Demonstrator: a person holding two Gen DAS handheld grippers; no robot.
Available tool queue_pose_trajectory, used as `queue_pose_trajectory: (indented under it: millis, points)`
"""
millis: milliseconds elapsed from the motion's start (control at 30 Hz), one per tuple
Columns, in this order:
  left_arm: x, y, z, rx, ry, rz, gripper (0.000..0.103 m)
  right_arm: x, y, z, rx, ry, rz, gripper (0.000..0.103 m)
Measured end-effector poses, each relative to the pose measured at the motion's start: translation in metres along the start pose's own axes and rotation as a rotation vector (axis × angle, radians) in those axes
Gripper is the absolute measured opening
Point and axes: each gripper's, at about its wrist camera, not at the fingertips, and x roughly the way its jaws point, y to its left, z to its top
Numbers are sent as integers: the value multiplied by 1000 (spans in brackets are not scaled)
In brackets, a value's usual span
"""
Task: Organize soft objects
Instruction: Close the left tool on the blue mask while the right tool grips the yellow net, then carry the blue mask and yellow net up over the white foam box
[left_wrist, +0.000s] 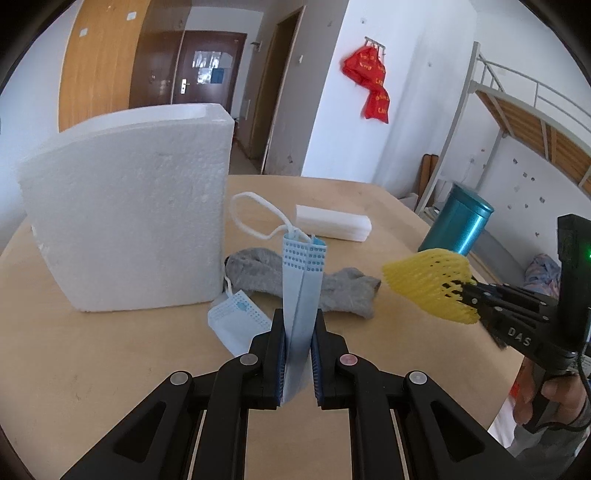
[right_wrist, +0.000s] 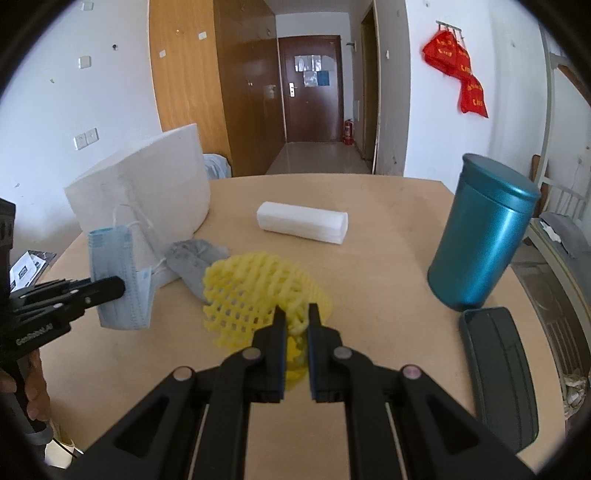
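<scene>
In the left wrist view, the left gripper (left_wrist: 299, 328) is squeezed tight on a blue face mask (left_wrist: 303, 280). The mask stands up tall between the two fingers, its long side pointing away and its white loop (left_wrist: 255, 218) flopping at the far end. Just past it, a grey sock (left_wrist: 295, 284) lies flat on the table (left_wrist: 110, 362), long side left to right. A second mask (left_wrist: 236, 321) lies at the foot of the big foam box (left_wrist: 129, 221) on the left. The right gripper (left_wrist: 476, 299) comes in from the right, pinching a yellow foam net (left_wrist: 432, 284).

In the right wrist view, the right gripper (right_wrist: 297, 321) is nearly closed on the yellow foam net (right_wrist: 258, 295), held up over the table (right_wrist: 388, 277). The sock (right_wrist: 195, 262) lies just behind it. The foam box (right_wrist: 147, 192) is far left, nearer the left gripper (right_wrist: 122, 288). There is open room in the middle, between the white tissue pack (right_wrist: 303, 221) and the blue can (right_wrist: 480, 236).
</scene>
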Motion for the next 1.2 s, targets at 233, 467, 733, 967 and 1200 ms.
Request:
queue_pose_trajectory:
  millis: [233,467,733,967,1200]
  points:
    - [-27,-7,-3,19,-55,-5,10,-15,2,-1,13,-36,7,12]
    - [-52,-10,-9,24,-98,6,5,-33,7,-6,10,-77,24,11]
    - [-72,-13,-3,57,-155,36,5,-50,13,-10,-1,-111,29,11]
    - [-97,-30,10,107,-231,13,5,-56,8,-10,14,-136,32,11]
    - [-84,-13,4,72,-166,37,5,-48,12,-12,16,-124,53,11]
